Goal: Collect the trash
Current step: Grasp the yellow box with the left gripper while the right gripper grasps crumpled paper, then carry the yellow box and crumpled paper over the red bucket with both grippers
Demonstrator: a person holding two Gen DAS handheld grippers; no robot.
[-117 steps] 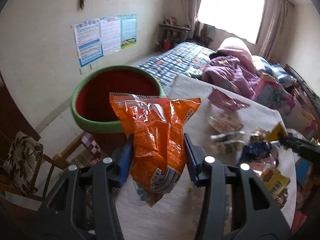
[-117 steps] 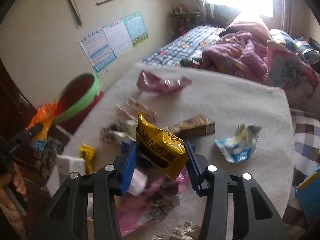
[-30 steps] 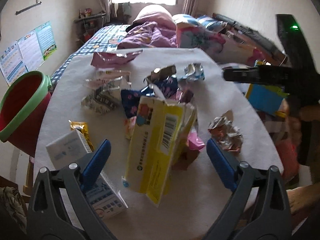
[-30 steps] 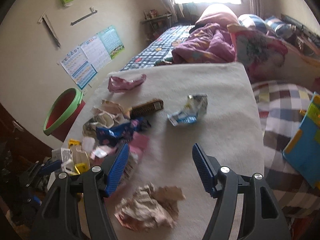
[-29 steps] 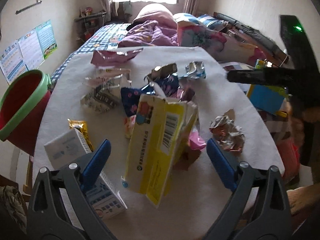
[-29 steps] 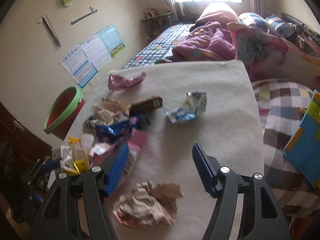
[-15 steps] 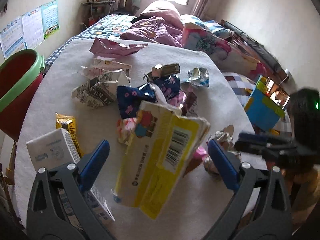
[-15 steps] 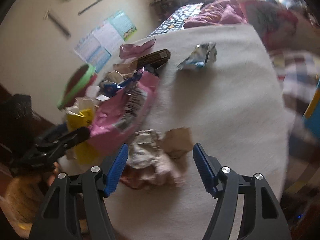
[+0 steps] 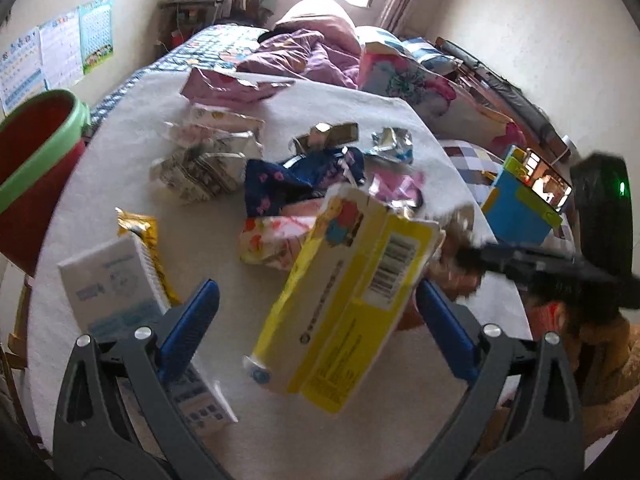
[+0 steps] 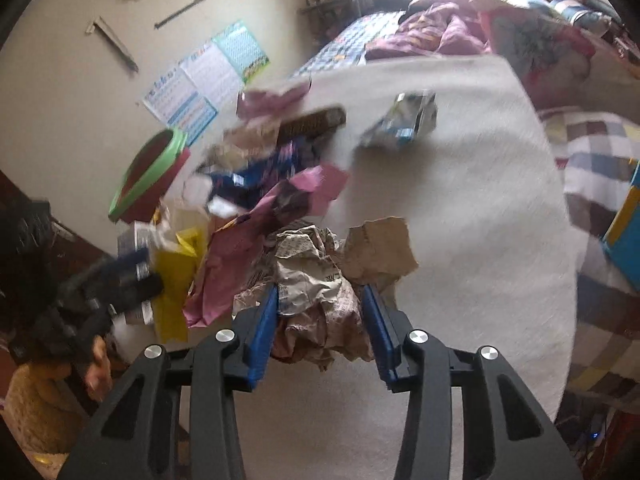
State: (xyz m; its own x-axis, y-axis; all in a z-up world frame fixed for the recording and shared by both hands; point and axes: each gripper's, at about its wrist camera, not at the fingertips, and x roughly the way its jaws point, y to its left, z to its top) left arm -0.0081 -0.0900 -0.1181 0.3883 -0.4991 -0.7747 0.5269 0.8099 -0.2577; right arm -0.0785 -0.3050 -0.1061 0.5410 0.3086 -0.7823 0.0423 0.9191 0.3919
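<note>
Between the blue pads of the right gripper (image 10: 320, 312): crumpled paper wad (image 10: 316, 280), grey-white newsprint with brown and pinkish creases, a torn tan flap at its upper right. Pads pressed against both sides of the wad; wad resting on the white tablecloth (image 10: 460, 208) near the table's front edge. Just left of the wad: pink wrapper (image 10: 256, 248), flattened and tilted, touching it.

Ahead of the left gripper (image 9: 316, 304): yellow carton (image 9: 344, 300), opened at the top, barcode on its side, leaning toward the right. Fingers spread wide on either side of the carton, touching neither face.

Beyond, on the cloth: white box (image 9: 112, 284), dark blue wrapper (image 9: 296, 176), silver wrapper (image 9: 392, 144). At the table's left edge: red bin with green rim (image 9: 32, 160).
</note>
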